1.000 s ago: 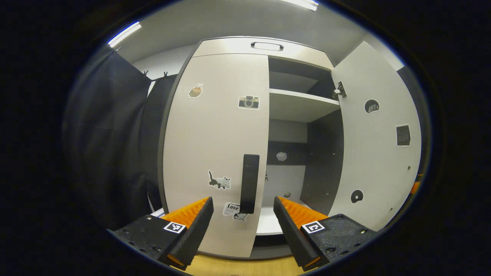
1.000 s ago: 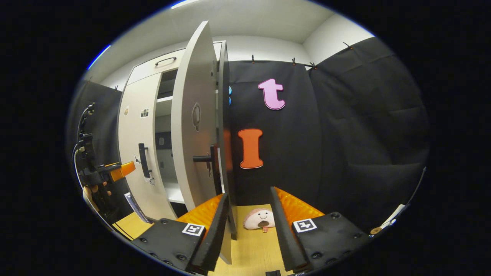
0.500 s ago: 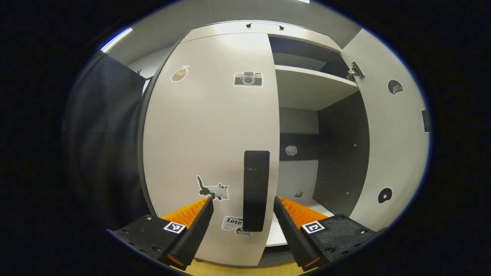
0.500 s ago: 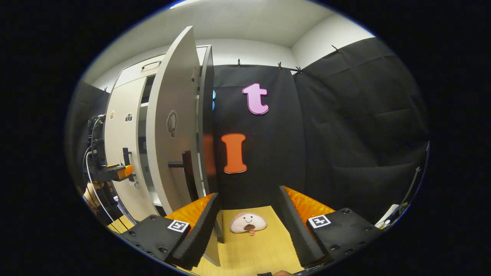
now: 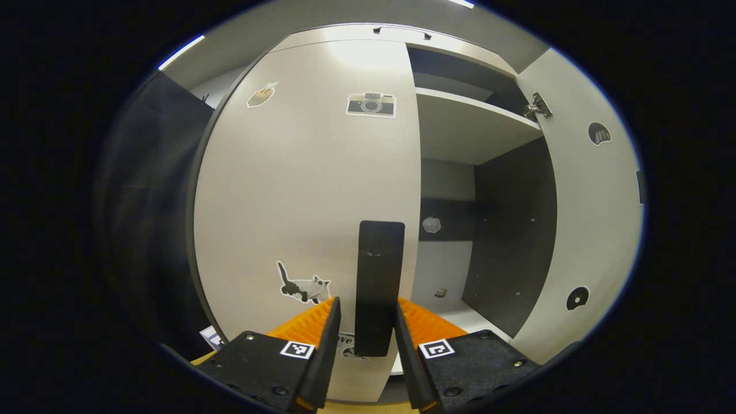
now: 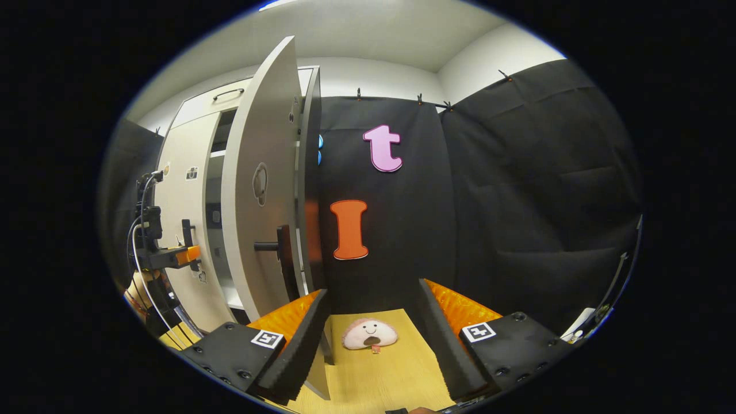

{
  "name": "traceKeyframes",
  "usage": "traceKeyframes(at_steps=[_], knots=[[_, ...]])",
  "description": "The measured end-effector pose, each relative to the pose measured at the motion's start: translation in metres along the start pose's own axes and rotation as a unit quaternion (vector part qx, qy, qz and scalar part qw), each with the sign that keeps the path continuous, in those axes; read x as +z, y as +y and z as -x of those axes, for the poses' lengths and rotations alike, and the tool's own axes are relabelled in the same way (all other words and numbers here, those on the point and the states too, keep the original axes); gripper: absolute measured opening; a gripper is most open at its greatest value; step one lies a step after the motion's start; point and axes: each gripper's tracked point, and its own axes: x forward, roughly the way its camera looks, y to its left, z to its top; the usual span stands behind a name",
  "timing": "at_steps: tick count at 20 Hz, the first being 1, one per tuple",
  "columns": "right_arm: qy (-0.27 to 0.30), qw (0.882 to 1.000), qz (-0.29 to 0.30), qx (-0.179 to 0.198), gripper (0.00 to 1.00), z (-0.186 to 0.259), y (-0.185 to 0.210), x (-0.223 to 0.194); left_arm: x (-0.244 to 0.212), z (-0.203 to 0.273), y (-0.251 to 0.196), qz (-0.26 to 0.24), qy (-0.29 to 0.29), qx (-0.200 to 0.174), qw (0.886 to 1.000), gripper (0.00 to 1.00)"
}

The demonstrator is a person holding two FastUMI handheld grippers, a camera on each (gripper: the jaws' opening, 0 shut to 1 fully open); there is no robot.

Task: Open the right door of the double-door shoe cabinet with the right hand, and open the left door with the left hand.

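Left gripper [image 5: 365,339] has closed in on the left door handle [image 5: 378,287] over the last second. The fingers went from wide apart and well short of it to narrowed around the black bar, one on each side of its lower end. Can't confirm the pads actually press on it, a thin gap may remain on both sides. So: closing on the handle, grasp not verified.

Left door [image 5: 310,213] is still flush shut, stickers facing the camera. In the right gripper view the left gripper [image 6: 178,255] sits right at that handle, so both views agree.

Right door [image 6: 261,190] is already swung well out; the open bay and shelf [image 5: 468,123] show past it in the left gripper view. The right gripper [image 6: 374,339] has let go and backed away from the door: fingers spread wide, nothing between them, the right door handle [image 6: 282,256] now near its left finger but clear of it. It hangs over the wooden floor with a small plush toy [image 6: 369,334] lying ahead.

Read: right-door half looks done, left-door half is at the grasp step. Next I'd expect full clench, then a pull along the hinge arc. Risk is slipping off the bar's lower end, since the grip is low on it.
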Motion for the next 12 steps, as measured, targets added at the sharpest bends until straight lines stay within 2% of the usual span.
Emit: traceKeyframes(at_steps=[3,6,9,12], knots=[[0.0,1.0,0.001,0.002,0.97,0.003,0.003,0.001,-0.002,-0.001,-0.003,0.002,0.007,0.001,1.0,0.36],[-0.006,1.0,0.001,-0.001,0.97,0.007,0.005,0.003,-0.004,0.0,-0.003,0.001,0.012,-0.005,1.0,0.31],[-0.003,1.0,-0.002,0.005,0.97,0.011,0.013,0.003,-0.005,0.006,-0.002,0.001,0.021,-0.008,1.0,0.19],[-0.009,1.0,0.007,0.006,0.97,0.014,0.017,0.006,-0.007,0.022,0.004,0.011,0.018,-0.014,1.0,0.15]])
